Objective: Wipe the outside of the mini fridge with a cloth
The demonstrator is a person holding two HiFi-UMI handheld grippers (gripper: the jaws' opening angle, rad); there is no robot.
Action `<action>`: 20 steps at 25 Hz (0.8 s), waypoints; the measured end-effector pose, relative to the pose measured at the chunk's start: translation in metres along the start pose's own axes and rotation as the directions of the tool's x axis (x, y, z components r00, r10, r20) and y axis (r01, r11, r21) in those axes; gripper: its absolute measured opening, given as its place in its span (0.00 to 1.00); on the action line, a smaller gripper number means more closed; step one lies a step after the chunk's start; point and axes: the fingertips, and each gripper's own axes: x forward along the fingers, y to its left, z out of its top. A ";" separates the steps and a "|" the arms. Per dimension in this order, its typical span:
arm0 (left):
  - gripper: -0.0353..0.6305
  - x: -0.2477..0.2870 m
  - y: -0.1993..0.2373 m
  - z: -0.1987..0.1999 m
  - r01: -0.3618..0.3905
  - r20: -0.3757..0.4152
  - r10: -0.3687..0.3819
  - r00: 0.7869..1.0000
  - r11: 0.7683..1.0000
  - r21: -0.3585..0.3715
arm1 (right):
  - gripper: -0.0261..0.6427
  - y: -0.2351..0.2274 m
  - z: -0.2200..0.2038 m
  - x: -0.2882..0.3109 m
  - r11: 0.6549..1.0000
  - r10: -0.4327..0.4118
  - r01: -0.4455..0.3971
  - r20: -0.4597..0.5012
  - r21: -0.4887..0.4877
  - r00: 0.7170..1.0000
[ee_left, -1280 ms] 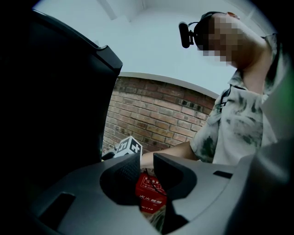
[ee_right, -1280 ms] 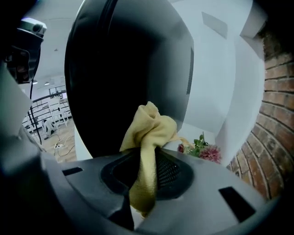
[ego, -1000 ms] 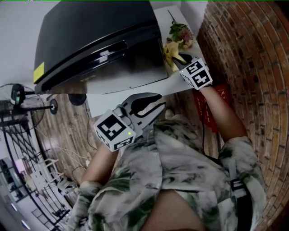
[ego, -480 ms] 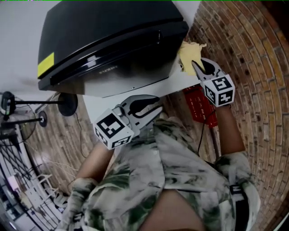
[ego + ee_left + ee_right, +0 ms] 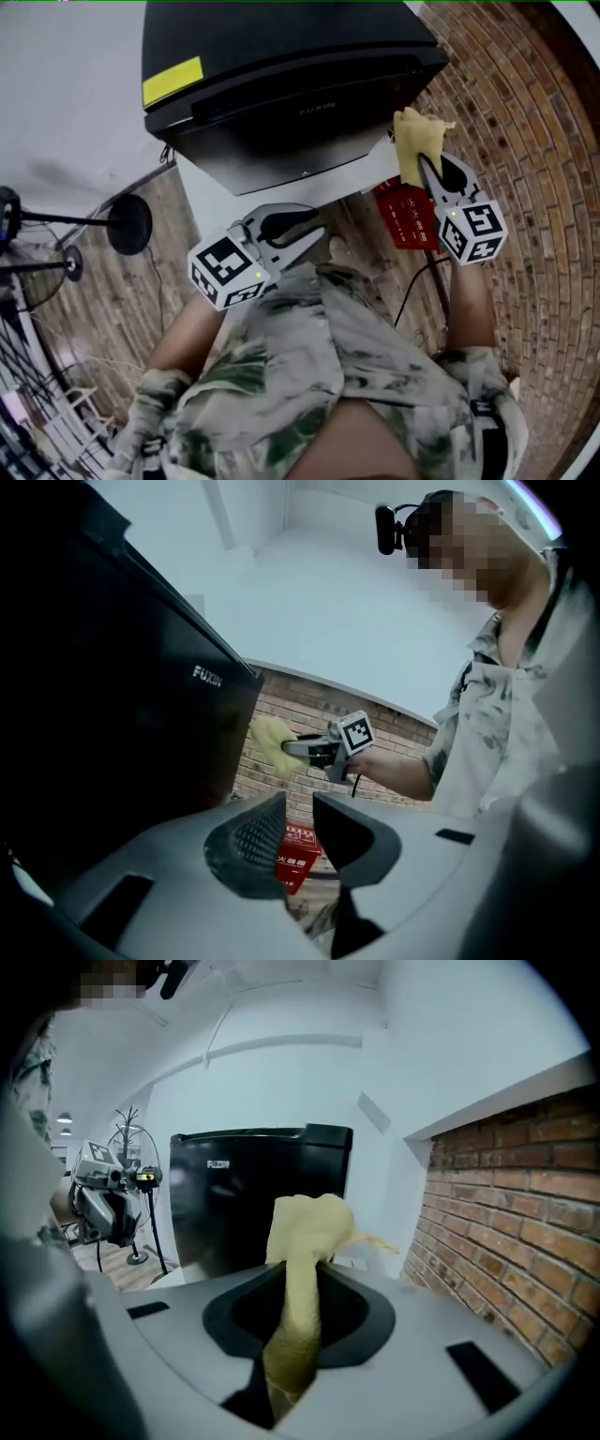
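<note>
In the head view the left claw (image 5: 314,225) sat just left of the frame's centre, close to the torso. Its jaws were a little apart with nothing between them, and it pointed toward the upper right. The bare left forearm (image 5: 192,333) ran down to the lower left. The right claw (image 5: 424,169) reached further out at the right of the frame, jaws clamped on a yellow cloth (image 5: 412,141), pointing up-left. The right forearm (image 5: 467,305) stretched down toward the lower right.
</note>
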 end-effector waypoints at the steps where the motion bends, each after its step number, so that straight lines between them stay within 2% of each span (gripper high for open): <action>1: 0.19 -0.011 -0.002 -0.005 0.006 -0.004 -0.006 1.000 1.000 0.001 | 0.18 0.013 0.003 -0.004 1.000 -0.003 0.003 0.003 0.001 1.000; 5: 0.19 -0.046 -0.004 -0.023 0.003 -0.021 -0.003 1.000 1.000 0.003 | 0.18 0.062 0.009 -0.014 1.000 0.018 -0.018 0.022 0.008 1.000; 12: 0.19 -0.071 -0.014 -0.033 -0.080 -0.012 0.080 0.997 0.997 -0.006 | 0.18 0.124 0.005 -0.023 0.991 0.128 -0.128 0.005 -0.045 0.992; 17: 0.19 -0.088 -0.035 -0.037 -0.132 -0.056 0.133 0.990 0.991 0.017 | 0.18 0.170 0.008 -0.013 0.965 0.251 -0.249 0.019 -0.076 0.968; 20: 0.19 -0.101 -0.037 -0.048 -0.164 -0.080 0.164 0.983 0.986 0.008 | 0.18 0.196 0.003 -0.001 0.955 0.290 -0.287 0.033 -0.081 0.956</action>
